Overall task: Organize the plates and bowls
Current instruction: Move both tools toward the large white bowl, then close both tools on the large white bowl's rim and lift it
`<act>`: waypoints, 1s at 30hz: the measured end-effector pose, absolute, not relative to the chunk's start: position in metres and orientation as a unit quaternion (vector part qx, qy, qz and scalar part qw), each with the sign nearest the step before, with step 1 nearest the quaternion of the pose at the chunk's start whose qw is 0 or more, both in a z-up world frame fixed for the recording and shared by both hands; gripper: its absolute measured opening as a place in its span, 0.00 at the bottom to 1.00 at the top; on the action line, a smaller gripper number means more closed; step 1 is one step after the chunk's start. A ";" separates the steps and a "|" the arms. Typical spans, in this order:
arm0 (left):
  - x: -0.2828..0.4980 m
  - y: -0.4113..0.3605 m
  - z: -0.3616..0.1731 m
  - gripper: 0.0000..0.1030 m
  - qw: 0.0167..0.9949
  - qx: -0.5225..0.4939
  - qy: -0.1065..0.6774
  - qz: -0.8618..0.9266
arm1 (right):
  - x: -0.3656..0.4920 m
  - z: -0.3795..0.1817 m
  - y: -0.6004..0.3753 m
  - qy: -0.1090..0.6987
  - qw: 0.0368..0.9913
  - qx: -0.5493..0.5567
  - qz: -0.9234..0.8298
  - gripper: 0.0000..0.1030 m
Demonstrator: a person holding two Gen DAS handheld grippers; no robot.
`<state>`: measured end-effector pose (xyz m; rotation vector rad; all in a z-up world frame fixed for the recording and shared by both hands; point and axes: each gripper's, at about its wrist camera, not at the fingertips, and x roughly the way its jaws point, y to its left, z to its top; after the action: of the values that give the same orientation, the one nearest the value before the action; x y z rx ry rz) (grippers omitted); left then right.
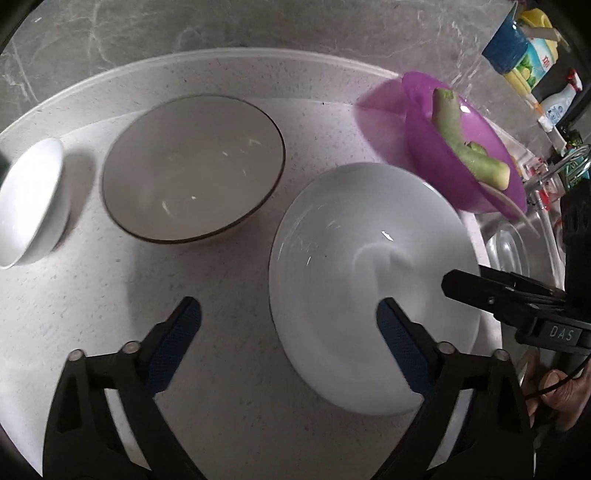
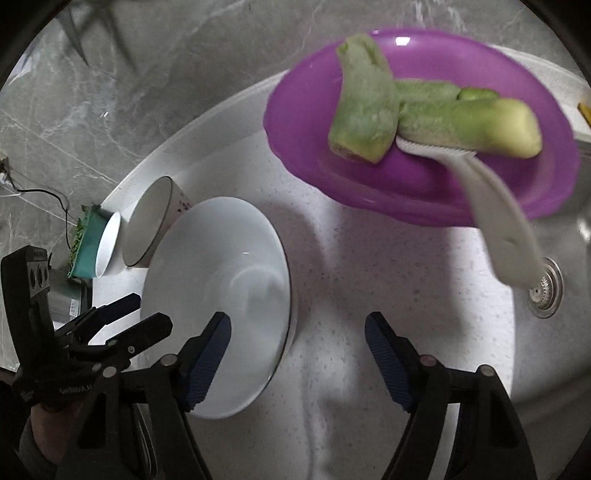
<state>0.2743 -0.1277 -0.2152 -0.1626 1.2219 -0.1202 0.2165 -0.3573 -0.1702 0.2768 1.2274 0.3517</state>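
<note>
Left tool (image 1: 288, 314) reaches forward over a speckled white surface (image 1: 229, 387), its blue-padded fingers spread wide and holding nothing; the right-hand finger (image 1: 399, 347) overlaps the near rim of a white plate (image 1: 351, 295), though contact cannot be judged. Right tool (image 2: 297, 332) likewise stands wide apart and empty, with its left finger (image 2: 207, 362) over the plate's edge (image 2: 221, 280) and the other above bare surface. In the left wrist view the right tool (image 1: 517, 306) enters at 3 o'clock beside the plate, a hand (image 1: 561, 391) gripping its handle. A brown-rimmed bowl (image 1: 192, 170) sits at 11 o'clock of the plate, and a small white bowl (image 1: 29, 203) lies tilted at 9 o'clock. A purple dish (image 2: 424, 177) at 1 o'clock carries peeled green vegetable pieces (image 2: 369, 110) and a white peeler (image 2: 498, 229) whose handle overhangs its rim. A sink drain (image 2: 546, 291) shows at 3 o'clock in the right wrist view. A grey marble wall (image 1: 258, 26) rises behind the surface, with bottles (image 1: 532, 62) at upper right.
</note>
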 end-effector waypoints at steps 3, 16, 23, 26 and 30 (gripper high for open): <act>0.280 -0.130 -0.227 0.54 0.808 -0.076 0.582 -0.055 | 0.220 -0.177 -0.352 0.579 0.789 0.121 0.165 0.65; 0.289 -0.140 -0.249 0.14 0.803 -0.070 0.587 -0.073 | 0.225 -0.192 -0.336 0.594 0.782 0.089 0.166 0.14; 0.279 -0.149 -0.238 0.14 0.804 -0.064 0.586 -0.075 | 0.217 -0.186 -0.335 0.592 0.785 0.083 0.165 0.14; 0.269 -0.156 -0.228 0.14 0.806 -0.062 0.583 -0.081 | 0.208 -0.178 -0.335 0.586 0.789 0.085 0.164 0.14; 0.242 -0.160 -0.218 0.14 0.805 -0.061 0.583 -0.095 | 0.190 -0.166 -0.334 0.581 0.793 0.083 0.162 0.14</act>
<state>0.2424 -0.1602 -0.2177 -0.1308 1.2476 -0.2033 0.1900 -0.3343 -0.1655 0.1794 1.2485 0.3487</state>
